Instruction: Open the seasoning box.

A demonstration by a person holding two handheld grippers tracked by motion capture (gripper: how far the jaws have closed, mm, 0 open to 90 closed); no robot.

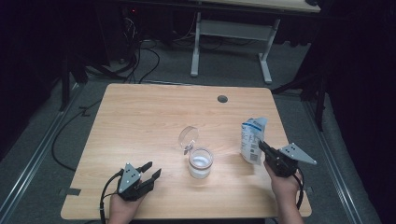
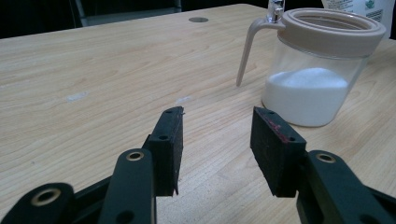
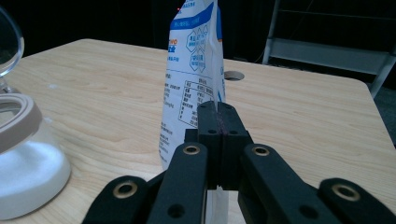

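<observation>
Where cables (image 1: 140, 60) trail, table (image 1: 140, 121) stands.

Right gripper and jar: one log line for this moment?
right gripper: shut on pouch | left gripper: open, empty | jar: lid open, white powder inside

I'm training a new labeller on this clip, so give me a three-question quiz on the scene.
1. True or false: the jar has its lid closed.
2. What does the right gripper hold? A) a spoon B) the bag C) nothing
3. Fill in: the left gripper has its jaws ____.

Key: 1 false, the lid is flipped open; 2 B; 3 open, with nothing between them.
</observation>
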